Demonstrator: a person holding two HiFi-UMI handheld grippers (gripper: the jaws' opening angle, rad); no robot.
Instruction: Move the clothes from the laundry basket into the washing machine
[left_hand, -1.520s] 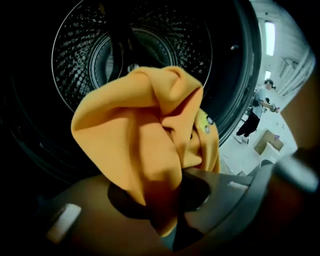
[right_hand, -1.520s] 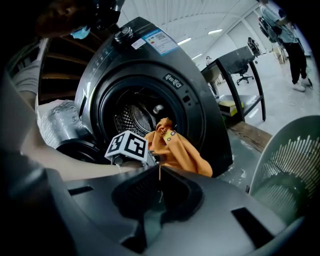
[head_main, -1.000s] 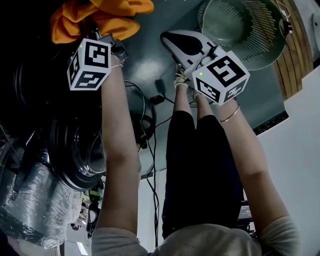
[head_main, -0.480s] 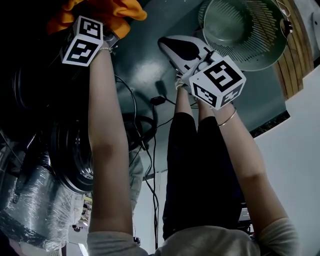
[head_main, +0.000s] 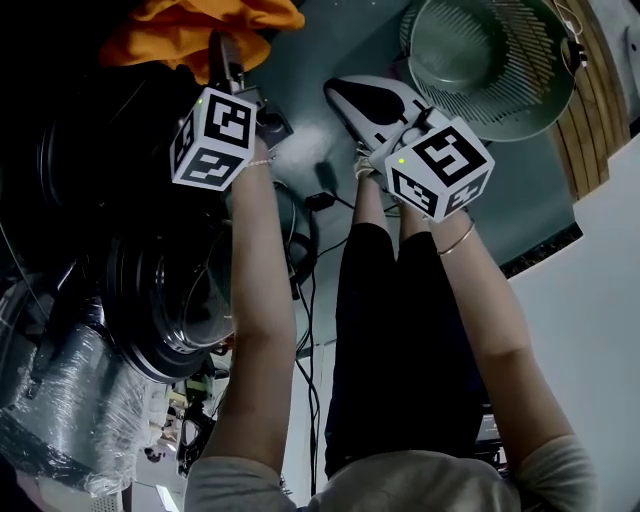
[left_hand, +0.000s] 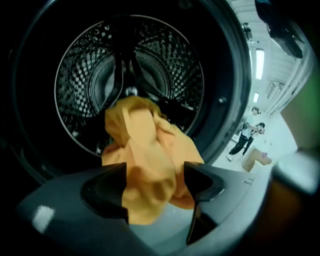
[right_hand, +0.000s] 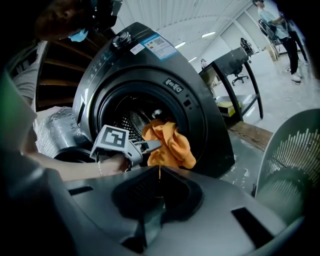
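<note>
An orange garment (left_hand: 145, 155) hangs over the lip of the washing machine's drum (left_hand: 130, 75). My left gripper (left_hand: 155, 187) is right in front of the lip. Its jaws are opening, the cloth lies loosely between them, and the pads do not press on it. In the right gripper view the left gripper (right_hand: 150, 146) points at the orange garment (right_hand: 167, 142) in the washing machine's (right_hand: 165, 85) doorway. In the head view the orange garment (head_main: 200, 35) lies just beyond the left gripper (head_main: 222, 55). My right gripper (right_hand: 159, 197) stays shut and empty, back from the machine.
The grey-green slatted laundry basket (head_main: 490, 60) stands on the floor to the right, also seen as the basket (right_hand: 292, 165) in the right gripper view. The machine's round door (head_main: 165, 300) hangs open at the left. Cables (head_main: 305, 200) trail on the floor. People stand far off.
The left gripper pushed the orange garment toward the drum, then drew back from it, and its jaws spread apart. The garment stayed at the opening. The right gripper kept still.
</note>
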